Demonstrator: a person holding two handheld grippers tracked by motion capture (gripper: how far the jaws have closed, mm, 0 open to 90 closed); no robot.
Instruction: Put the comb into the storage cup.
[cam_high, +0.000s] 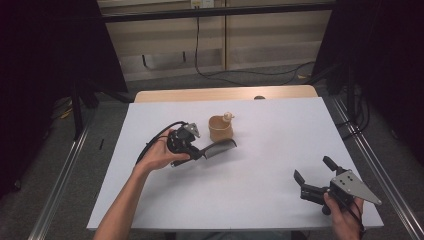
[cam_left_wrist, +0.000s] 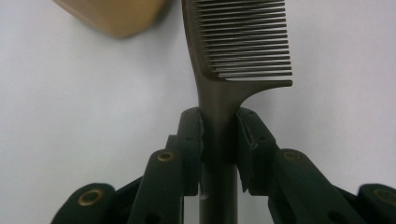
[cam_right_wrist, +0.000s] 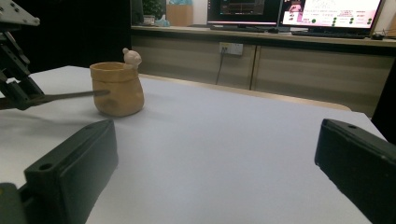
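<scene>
High view: comb (cam_high: 220, 147) beside pot (cam_high: 220, 129)

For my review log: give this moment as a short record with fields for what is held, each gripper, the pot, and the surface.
held: comb, gripped by its handle, teeth end toward the pot
left gripper: shut on the comb, lifted off the table beside the pot
right gripper: open, nothing between its jaws, near the table's front right corner
pot: tan, upright, small pale figure on its rim
table: white top
</scene>
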